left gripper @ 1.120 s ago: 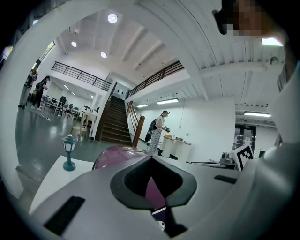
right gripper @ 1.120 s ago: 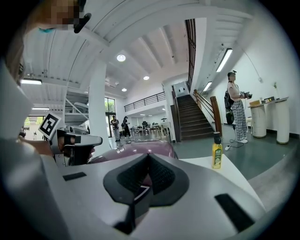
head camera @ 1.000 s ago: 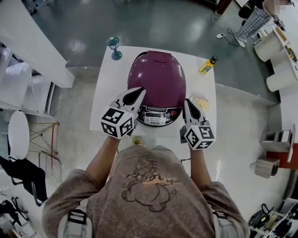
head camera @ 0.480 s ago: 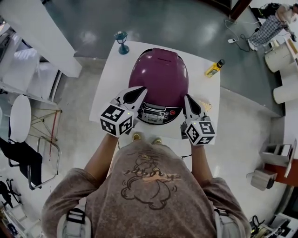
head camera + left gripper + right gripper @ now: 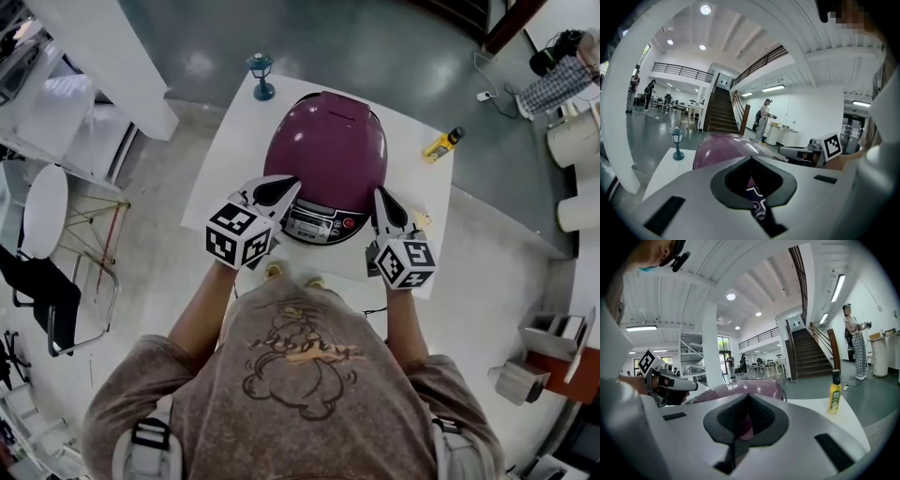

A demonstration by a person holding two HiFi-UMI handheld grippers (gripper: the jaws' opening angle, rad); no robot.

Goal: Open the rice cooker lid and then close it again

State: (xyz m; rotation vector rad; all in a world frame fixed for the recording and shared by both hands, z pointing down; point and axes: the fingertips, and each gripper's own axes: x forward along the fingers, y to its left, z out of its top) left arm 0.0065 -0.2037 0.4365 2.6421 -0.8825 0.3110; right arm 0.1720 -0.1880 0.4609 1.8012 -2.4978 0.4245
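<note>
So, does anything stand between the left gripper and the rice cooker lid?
Nothing visible does. The left gripper is right at the front left edge of the rice cooker. The lantern ornament and the yellow bottle stand apart, near the far side of the table.

Bright, even light; warped edges

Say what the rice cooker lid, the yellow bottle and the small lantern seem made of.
Rice cooker lid: purple, glossy, likely moulded plastic or lacquered metal; bright highlights sit on its dome.
Yellow bottle: probably clear plastic holding yellow liquid, dark cap; it looks translucent.
Small lantern: teal, dull finish; plastic or painted metal, cannot tell.
</note>
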